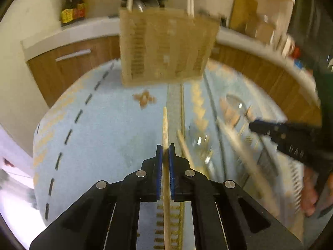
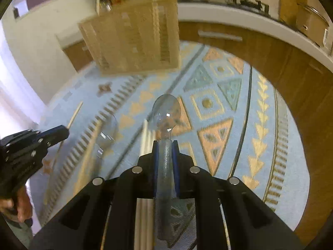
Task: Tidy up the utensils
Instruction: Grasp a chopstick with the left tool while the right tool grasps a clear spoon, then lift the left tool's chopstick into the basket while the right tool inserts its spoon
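On the patterned blue cloth (image 1: 100,129), motion blur smeared the loose utensils and far wicker holder (image 1: 166,45); bottle labels (image 1: 72,13) were unreadable. Left gripper (image 1: 165,152) pinched a wooden chopstick (image 1: 165,125); right gripper (image 2: 165,148) clamped a clear spoon (image 2: 166,108) above the cloth.

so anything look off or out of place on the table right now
Nothing looks damaged or spilled. Loose utensils still lie scattered on the tablecloth, outside the wooden holder: a clear spoon and pale chopsticks. The left gripper holds a wooden chopstick; the right gripper holds a clear spoon.
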`<state>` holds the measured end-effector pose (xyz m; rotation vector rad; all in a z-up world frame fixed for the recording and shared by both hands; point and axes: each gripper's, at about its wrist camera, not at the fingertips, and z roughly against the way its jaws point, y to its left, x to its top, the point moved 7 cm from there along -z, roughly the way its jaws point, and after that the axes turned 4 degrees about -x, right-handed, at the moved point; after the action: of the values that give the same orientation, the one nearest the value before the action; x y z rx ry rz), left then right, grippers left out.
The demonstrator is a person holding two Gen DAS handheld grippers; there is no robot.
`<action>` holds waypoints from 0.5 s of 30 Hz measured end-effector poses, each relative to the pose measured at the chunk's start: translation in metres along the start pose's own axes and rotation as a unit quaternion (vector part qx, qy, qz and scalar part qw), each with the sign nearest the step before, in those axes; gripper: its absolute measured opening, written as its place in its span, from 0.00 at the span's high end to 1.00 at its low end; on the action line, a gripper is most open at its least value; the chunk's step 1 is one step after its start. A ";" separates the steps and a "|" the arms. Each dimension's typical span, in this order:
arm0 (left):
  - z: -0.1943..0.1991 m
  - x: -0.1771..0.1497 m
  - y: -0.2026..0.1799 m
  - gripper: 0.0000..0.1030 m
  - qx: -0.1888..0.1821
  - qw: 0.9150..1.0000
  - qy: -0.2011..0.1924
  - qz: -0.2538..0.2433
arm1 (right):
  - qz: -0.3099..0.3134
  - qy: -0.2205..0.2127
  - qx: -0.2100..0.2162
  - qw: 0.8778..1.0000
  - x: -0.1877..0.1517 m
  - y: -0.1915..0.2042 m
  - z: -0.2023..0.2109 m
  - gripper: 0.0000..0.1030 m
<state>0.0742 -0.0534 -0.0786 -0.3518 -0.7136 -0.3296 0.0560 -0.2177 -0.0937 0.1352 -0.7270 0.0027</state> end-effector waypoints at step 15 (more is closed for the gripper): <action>0.080 0.139 -0.002 0.97 -0.058 0.974 -0.216 0.036 | 0.032 -0.182 0.069 0.980 0.115 0.023 0.074 0.90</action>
<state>0.1258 -0.0458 0.0730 -0.5693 -1.1083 -0.2264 0.0918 -0.2091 0.0406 0.2486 -1.0968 0.0923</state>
